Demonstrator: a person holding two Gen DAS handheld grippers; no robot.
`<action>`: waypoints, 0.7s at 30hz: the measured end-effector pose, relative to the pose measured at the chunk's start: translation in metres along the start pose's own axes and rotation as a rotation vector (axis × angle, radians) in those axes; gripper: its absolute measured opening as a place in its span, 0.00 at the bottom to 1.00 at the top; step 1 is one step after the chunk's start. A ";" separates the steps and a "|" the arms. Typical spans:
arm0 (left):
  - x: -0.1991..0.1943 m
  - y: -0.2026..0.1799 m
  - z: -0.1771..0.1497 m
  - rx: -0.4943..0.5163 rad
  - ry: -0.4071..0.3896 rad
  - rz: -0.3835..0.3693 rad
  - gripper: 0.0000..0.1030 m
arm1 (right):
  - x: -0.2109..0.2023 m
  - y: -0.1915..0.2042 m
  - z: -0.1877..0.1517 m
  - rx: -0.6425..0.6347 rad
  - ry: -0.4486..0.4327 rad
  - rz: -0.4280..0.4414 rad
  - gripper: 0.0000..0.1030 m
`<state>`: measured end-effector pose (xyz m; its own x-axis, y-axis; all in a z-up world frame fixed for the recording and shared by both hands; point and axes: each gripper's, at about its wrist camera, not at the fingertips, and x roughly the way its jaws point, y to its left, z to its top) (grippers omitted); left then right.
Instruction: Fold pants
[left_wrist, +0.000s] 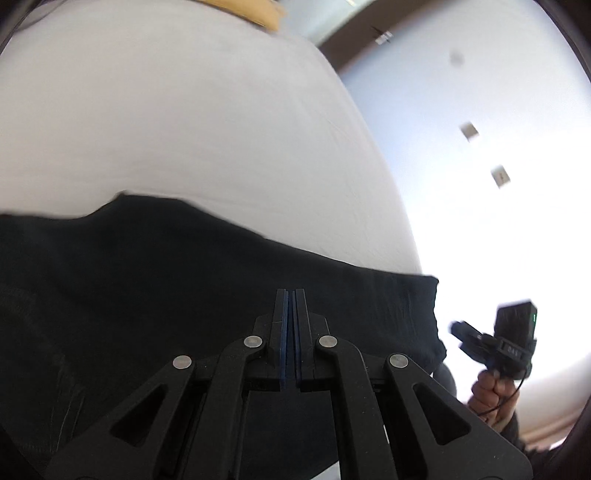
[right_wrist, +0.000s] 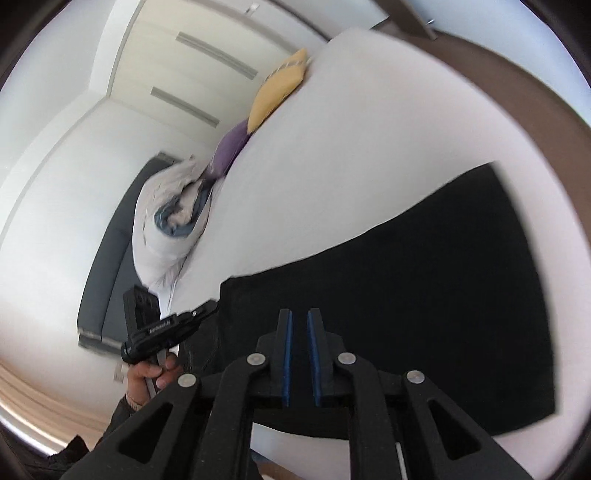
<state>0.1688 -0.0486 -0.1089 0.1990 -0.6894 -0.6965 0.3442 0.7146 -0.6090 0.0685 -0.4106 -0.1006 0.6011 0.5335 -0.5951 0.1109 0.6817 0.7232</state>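
Observation:
Black pants (left_wrist: 184, 280) lie spread on a white bed (left_wrist: 184, 122). In the left wrist view my left gripper (left_wrist: 290, 295) is over the pants near their right end, its blue pads almost together with nothing seen between them. My right gripper (left_wrist: 466, 332) shows there off the pants' right edge, held in a hand. In the right wrist view the pants (right_wrist: 424, 288) lie as a wide dark slab; my right gripper (right_wrist: 299, 314) hovers above their near edge, slightly open and empty. My left gripper (right_wrist: 207, 308) shows there at the pants' left corner.
A yellow pillow (right_wrist: 280, 90), a purple pillow (right_wrist: 231, 147) and a bunched grey duvet (right_wrist: 170, 221) lie along the far side of the bed. A dark headboard (right_wrist: 107, 266) and pale walls lie beyond. A brown floor edge (right_wrist: 517, 74) runs past the bed.

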 end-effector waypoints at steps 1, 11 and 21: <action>0.009 0.001 0.004 0.006 0.015 0.008 0.01 | 0.028 0.010 0.003 -0.025 0.058 0.037 0.12; 0.051 0.103 0.057 -0.157 0.018 -0.002 0.01 | 0.104 -0.038 -0.013 0.053 0.179 -0.047 0.00; -0.066 0.111 0.042 -0.152 -0.274 0.154 0.01 | 0.050 0.018 -0.007 -0.096 0.139 -0.032 0.07</action>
<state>0.2321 0.0718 -0.1145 0.4839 -0.5634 -0.6697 0.1542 0.8081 -0.5684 0.0948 -0.3682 -0.1202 0.4821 0.5709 -0.6646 0.0482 0.7402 0.6707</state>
